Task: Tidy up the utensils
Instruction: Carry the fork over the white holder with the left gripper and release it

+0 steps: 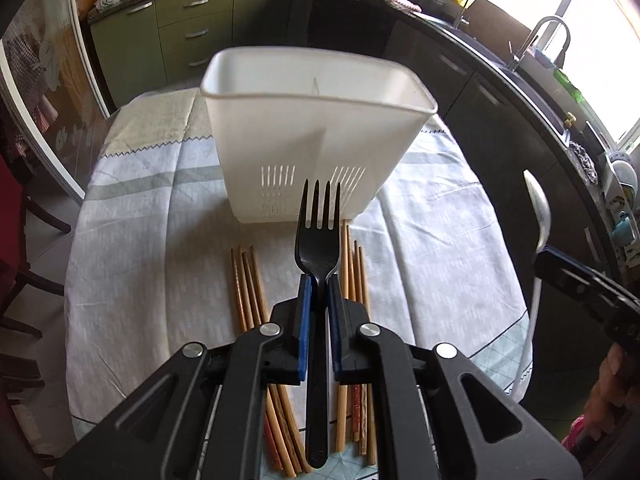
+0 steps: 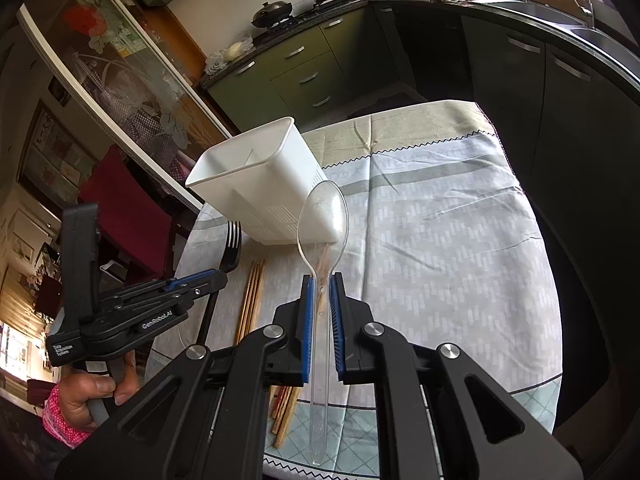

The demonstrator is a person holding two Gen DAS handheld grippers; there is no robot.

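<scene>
I see a round table covered by a pale blue-grey patterned cloth with a beige band at its far side. On the cloth stands a white plastic utensil holder, upright, with a divider inside and slotted lower walls. Just in front of it lie two loose groups of wooden chopsticks, side by side.

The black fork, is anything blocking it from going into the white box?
Nothing visible does. The left gripper holds the black fork clamped, tines aimed at the white utensil holder, whose open top looks empty. The chopsticks lie flat on the table, below the fork's path.
</scene>
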